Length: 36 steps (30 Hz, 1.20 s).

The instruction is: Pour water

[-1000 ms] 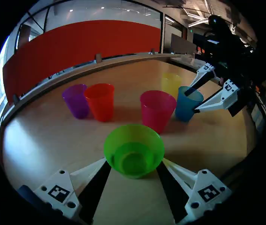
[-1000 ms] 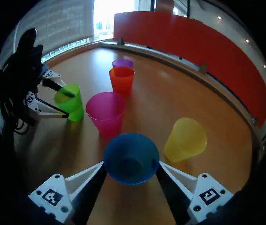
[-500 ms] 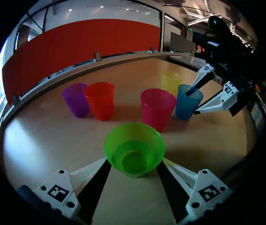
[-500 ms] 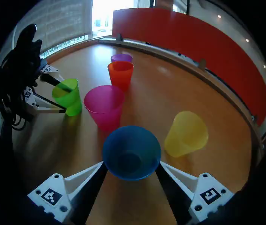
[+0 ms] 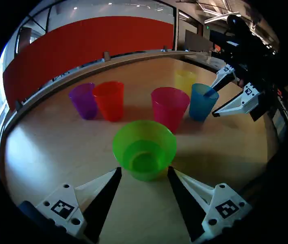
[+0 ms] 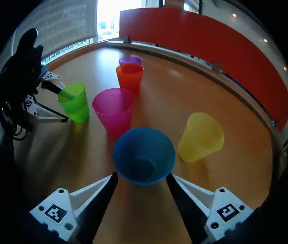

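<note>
A green cup (image 5: 144, 150) stands on the wooden table (image 5: 54, 146), just ahead of my left gripper (image 5: 143, 170). Its fingers are spread to either side of the cup's base and look slightly off it. The right gripper view shows the same green cup (image 6: 74, 101) with that gripper (image 6: 60, 106) around it. A blue cup (image 6: 144, 154) stands in front of my right gripper (image 6: 141, 175), whose open fingers flank its base. In the left gripper view the blue cup (image 5: 202, 101) sits between that gripper's fingers (image 5: 229, 106). I cannot tell whether either cup holds water.
Pink (image 5: 169, 107), orange (image 5: 109, 100), purple (image 5: 83, 99) and yellow (image 5: 184, 81) cups stand upright on the table. A red panel (image 5: 87, 44) runs along the table's far edge. Dark gear and a hand sit behind each far gripper.
Both cups now sit farther ahead of the fingertips than a second ago. Each gripper has drawn back a little and its fingers have come off the cup walls.
</note>
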### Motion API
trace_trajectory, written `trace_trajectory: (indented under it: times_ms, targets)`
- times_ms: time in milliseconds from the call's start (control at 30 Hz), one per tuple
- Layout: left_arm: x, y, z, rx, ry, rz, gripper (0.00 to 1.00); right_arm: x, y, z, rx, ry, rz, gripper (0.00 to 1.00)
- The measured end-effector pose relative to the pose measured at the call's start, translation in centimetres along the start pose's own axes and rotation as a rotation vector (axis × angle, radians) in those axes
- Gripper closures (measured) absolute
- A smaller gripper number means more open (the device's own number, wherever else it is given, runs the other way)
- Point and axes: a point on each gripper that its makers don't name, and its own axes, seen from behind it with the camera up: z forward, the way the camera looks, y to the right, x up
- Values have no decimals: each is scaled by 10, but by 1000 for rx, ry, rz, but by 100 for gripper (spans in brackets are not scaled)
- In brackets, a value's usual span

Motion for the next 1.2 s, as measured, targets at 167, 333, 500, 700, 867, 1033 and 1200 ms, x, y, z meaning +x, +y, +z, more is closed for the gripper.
trace_trajectory:
  times_ms: [167,333,500,700,867,1033,1200]
  targets:
    - [-6,-3,-11,29,-8,-13,16,-5,0,-4,-15,5,15,7]
    - [-11,-9,-27,65,-11,-46,16,-12,0,-12,-33,18,45,7]
    - [-15,-17,-46,110,-8,-92,16,-19,0,-20,-56,34,72,7]
    - [-19,-30,-69,183,3,-137,16,-21,0,-32,-92,68,108,7]
    - [-21,-40,-85,236,16,-168,16,-22,2,-43,-123,99,139,7]
    - [-21,-47,-100,277,36,-194,16,-21,5,-52,-156,131,161,7]
    - [-19,-53,-112,309,61,-230,16,-17,9,-63,-188,167,187,7]
